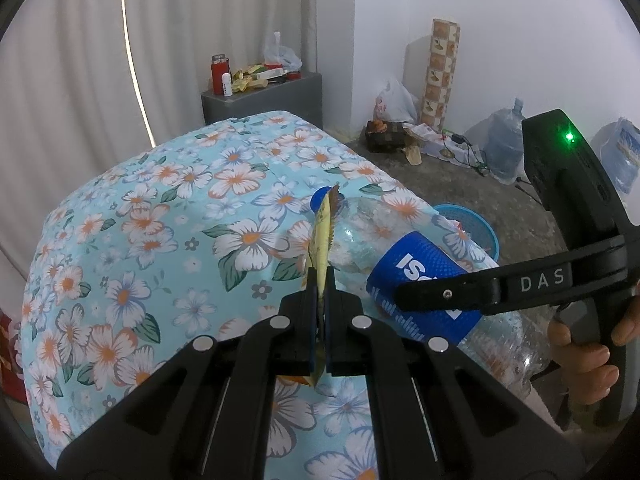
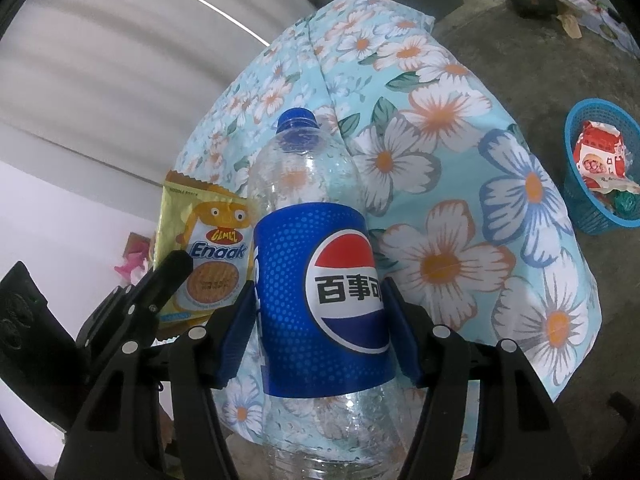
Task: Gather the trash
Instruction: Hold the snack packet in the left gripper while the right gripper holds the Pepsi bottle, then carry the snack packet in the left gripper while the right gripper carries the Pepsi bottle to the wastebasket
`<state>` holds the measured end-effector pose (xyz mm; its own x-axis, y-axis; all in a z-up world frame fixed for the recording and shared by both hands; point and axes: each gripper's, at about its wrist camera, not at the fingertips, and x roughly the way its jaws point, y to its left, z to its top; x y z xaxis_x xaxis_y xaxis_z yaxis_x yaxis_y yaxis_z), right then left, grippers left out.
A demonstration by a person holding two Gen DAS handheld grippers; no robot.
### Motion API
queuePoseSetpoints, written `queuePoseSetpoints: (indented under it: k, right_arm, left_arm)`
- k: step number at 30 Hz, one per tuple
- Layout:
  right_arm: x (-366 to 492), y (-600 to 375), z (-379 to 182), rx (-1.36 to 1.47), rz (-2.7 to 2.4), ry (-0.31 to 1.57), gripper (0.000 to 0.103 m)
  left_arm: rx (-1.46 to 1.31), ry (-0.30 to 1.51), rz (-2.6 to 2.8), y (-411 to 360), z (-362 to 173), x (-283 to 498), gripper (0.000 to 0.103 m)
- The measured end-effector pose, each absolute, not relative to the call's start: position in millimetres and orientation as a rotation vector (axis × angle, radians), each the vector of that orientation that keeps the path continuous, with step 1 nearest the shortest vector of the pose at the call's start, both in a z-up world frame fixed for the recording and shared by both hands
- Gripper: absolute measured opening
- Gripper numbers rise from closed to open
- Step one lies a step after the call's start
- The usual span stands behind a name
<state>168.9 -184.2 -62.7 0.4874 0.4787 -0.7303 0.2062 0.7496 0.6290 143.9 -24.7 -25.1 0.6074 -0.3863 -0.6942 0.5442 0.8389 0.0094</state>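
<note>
My left gripper [image 1: 319,280] is shut on a yellow snack wrapper [image 1: 322,236], held edge-on above the floral cloth; the wrapper's face shows in the right wrist view [image 2: 208,248]. My right gripper [image 2: 320,312] is shut on an empty clear Pepsi bottle [image 2: 316,280] with a blue label and blue cap, held above the cloth. The bottle also shows in the left wrist view [image 1: 416,276], just right of the wrapper. A blue basket [image 2: 592,216] with wrappers in it stands on the floor to the right; its rim shows in the left wrist view [image 1: 476,224].
A table under a light blue floral cloth [image 1: 160,220] fills the middle. A grey cabinet [image 1: 264,100] with bottles and packets stands behind it by the curtain. Bags, a box, cables and water jugs [image 1: 508,140] lie along the far wall on the concrete floor.
</note>
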Motion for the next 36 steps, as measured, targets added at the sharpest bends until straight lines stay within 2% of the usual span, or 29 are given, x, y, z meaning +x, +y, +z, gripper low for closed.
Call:
queuePoseSetpoints:
  k: [13, 18, 22, 27, 36]
  right_arm:
    - [148.0, -202.7, -44.7, 0.801, 0.203, 0.983, 0.059]
    - [126.4, -240.0, -38.1, 0.881, 0.149, 0.891, 0.059]
    - [100.0, -288.3, -35.3, 0.952, 0.046, 0.809, 0.059]
    - [50.5, -373.7, -56.5, 1.112, -0.183, 0.699, 0.059]
    - [35.2, -479.1, -158.9, 1.415, -0.427, 0.673, 0.059]
  left_arm:
    - [0.202, 0.668, -0.576, -26.6, 5.1, 131.2, 0.001]
    - [0.188, 0.662, -0.691, -57.6, 26.0, 140.1, 0.001]
    - [0.178, 0.689, -0.843, -111.4, 39.2, 158.4, 0.001]
    - [0.158, 0.830, -1.017, -199.7, 26.3, 199.6, 0.001]
    - [0.349, 1.167, -1.071, -392.8, -81.8, 274.3, 0.001]
